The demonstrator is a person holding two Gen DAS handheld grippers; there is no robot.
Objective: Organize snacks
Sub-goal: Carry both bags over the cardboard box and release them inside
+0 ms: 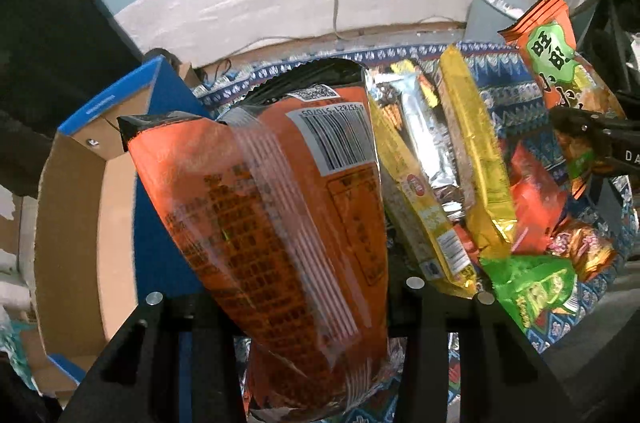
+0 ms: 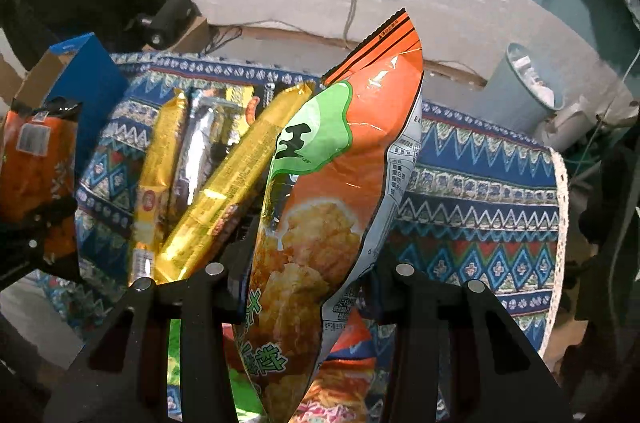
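an orange snack bag (image 1: 288, 207), barcode side showing, is pinched in the jaws of the left gripper (image 1: 320, 307) at frame centre, raised off the patterned desk (image 2: 480, 191). an orange-and-green crisp bag (image 2: 332, 199) is pinched in the jaws of the right gripper (image 2: 308, 287), likewise lifted. gold and silver bar packets (image 2: 224, 167) are seen lying on the desk behind. a blue cardboard box (image 1: 100, 159) stands at left.

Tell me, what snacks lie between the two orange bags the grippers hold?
Between the barcode bag and the green-splash bag, the right wrist view shows two gold bars and a silver packet lying on the patterned cloth.
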